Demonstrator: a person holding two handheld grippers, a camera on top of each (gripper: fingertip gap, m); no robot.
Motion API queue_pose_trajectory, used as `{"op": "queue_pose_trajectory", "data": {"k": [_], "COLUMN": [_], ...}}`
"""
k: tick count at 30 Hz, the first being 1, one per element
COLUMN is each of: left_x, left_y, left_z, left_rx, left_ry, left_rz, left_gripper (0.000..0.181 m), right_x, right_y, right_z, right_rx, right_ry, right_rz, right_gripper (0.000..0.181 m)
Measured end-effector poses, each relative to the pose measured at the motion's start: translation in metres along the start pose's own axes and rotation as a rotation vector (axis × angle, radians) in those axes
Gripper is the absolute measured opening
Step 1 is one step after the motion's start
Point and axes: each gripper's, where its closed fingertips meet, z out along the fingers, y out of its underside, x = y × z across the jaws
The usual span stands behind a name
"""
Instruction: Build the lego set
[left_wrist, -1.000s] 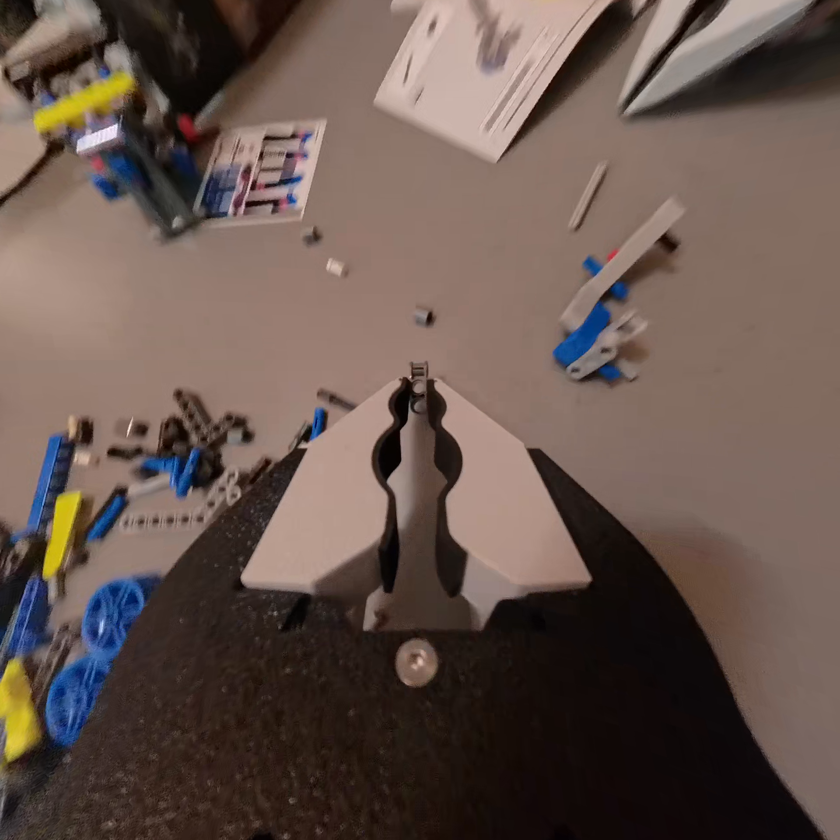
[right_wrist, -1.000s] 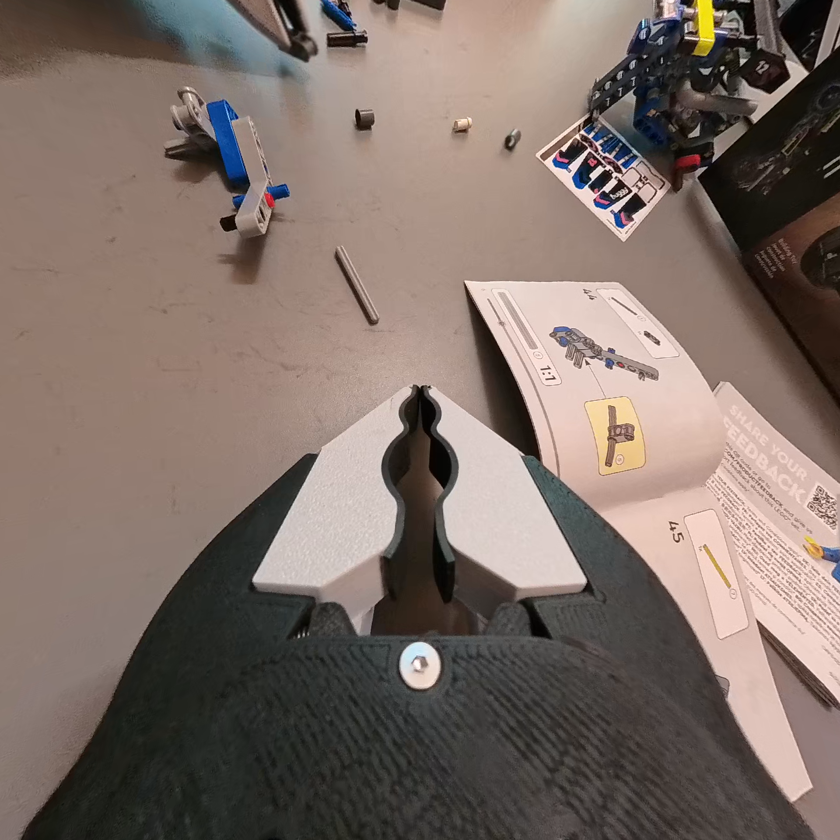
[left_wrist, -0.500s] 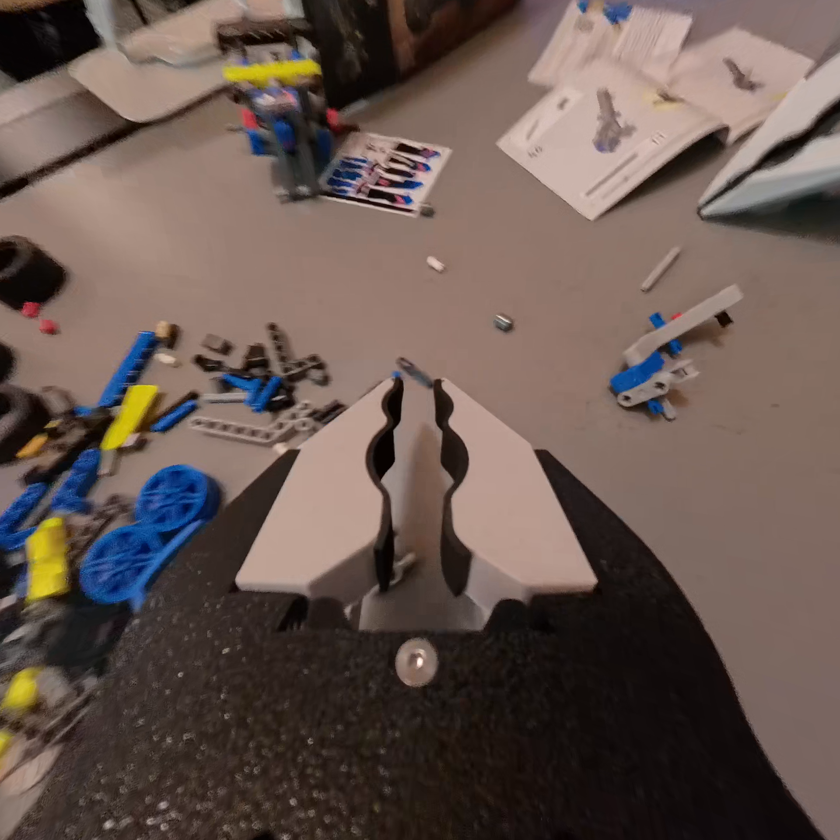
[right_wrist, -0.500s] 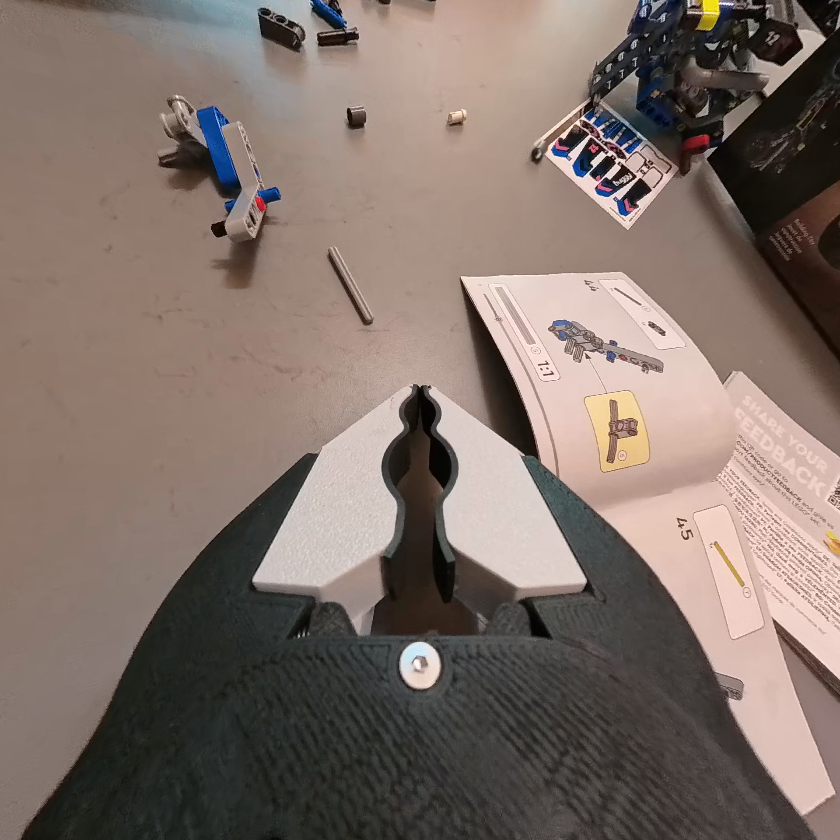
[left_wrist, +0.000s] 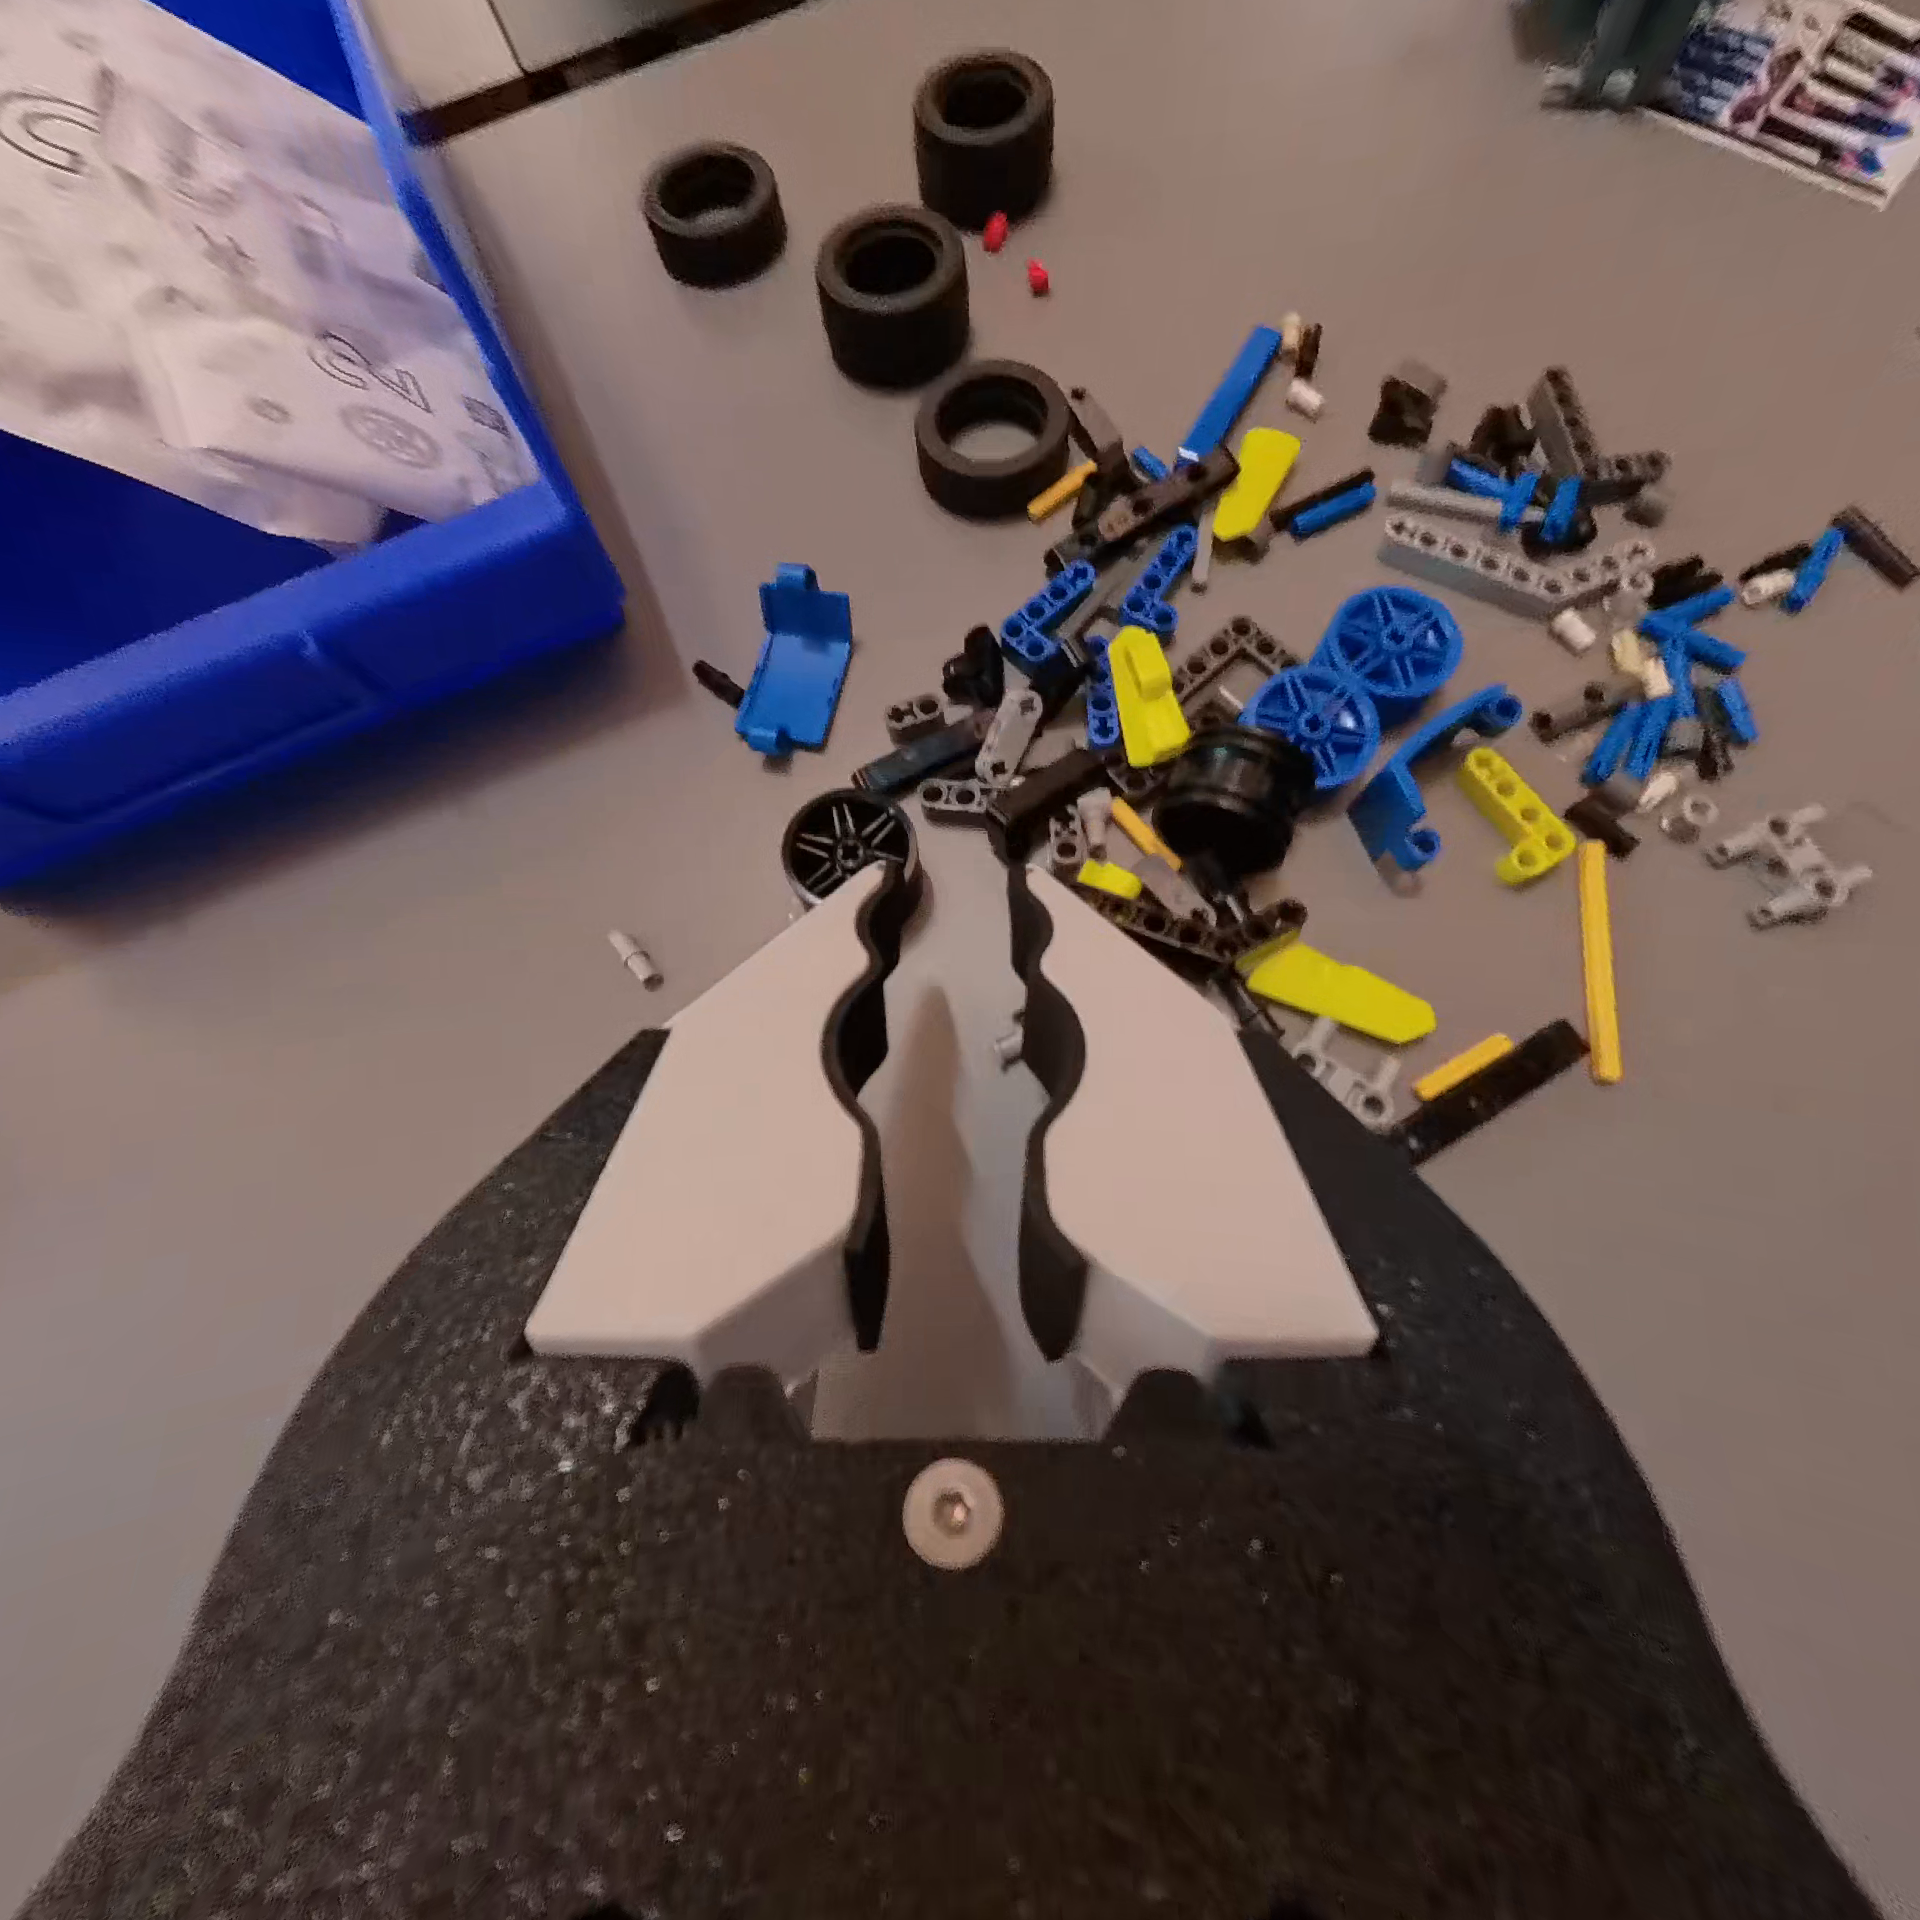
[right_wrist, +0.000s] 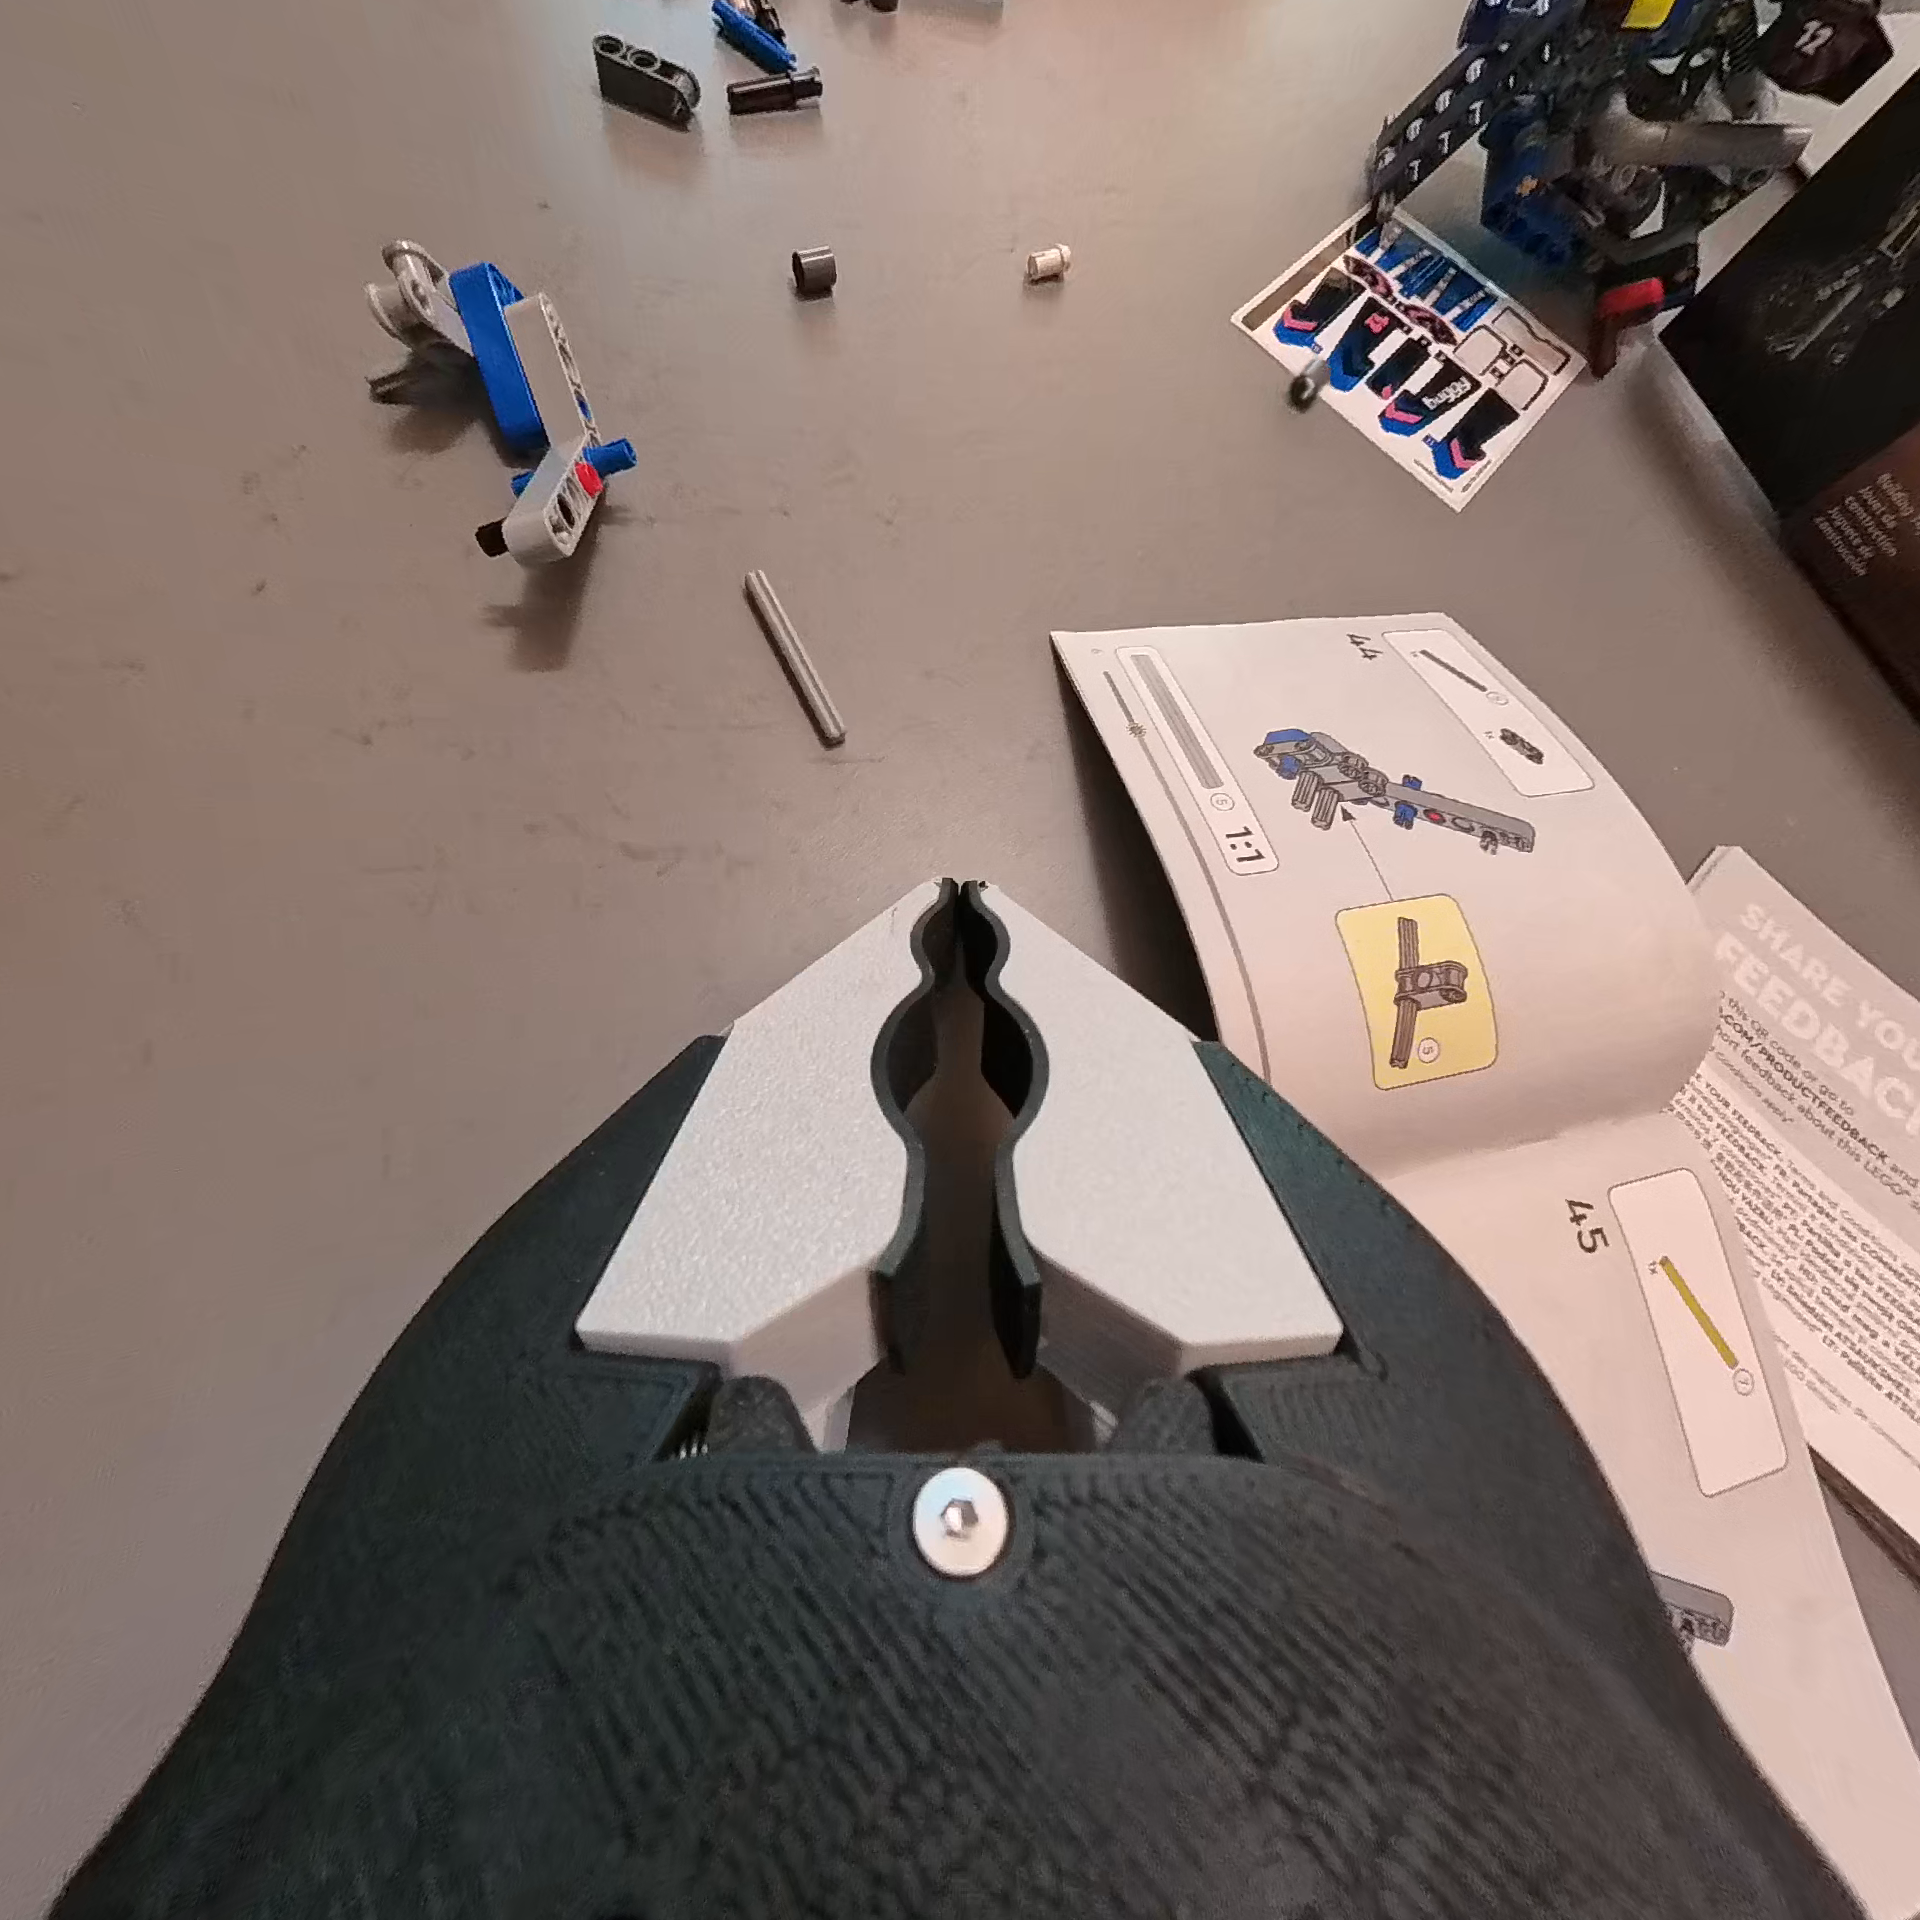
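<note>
At far left sits a blue bin (left_wrist: 312, 644) with a printed sheet inside; beside it four black tyres (left_wrist: 891, 296), then the loose parts pile (left_wrist: 1299, 665). The left gripper (left_wrist: 948, 883) hangs over the pile's near edge, jaws parted and empty, next to a black wheel rim (left_wrist: 850, 847). This looks like a search for the next piece. The right gripper (right_wrist: 961, 885) is clenched on nothing, near the grey axle (right_wrist: 795, 657), small sub-assembly (right_wrist: 509, 395) and open instruction booklet (right_wrist: 1382, 883). Next comes choosing one part and closing squarely on it.

Both wrist views look steeply down, close above one grey table (right_wrist: 260, 935).
</note>
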Motion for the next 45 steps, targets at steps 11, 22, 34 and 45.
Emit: {"op": "queue_pose_trajectory", "data": {"k": [11, 22, 34, 45], "left_x": [0.008, 0.01, 0.021, 0.019], "left_y": [-0.008, -0.003, -0.039, -0.026], "left_z": [0.033, 0.06, 0.04, 0.052], "left_rx": [-0.097, -0.219, 0.043, -0.076], "left_ry": [0.035, 0.105, 0.044, 0.11], "left_rz": [0.108, 0.189, 0.449, 0.376], "left_gripper": [0.011, 0.01, 0.0, 0.013], "right_x": [0.001, 0.001, 0.002, 0.002], "right_y": [0.0, 0.0, 0.0, 0.0], "right_z": [0.0, 0.0, 0.0, 0.0], "right_rx": [0.0, -0.001, -0.001, -0.001], "right_ry": [-0.029, -0.029, -0.027, -0.018], "right_rz": [0.038, 0.042, 0.047, 0.038], "right_gripper": [0.0, 0.0, 0.002, 0.002]}}
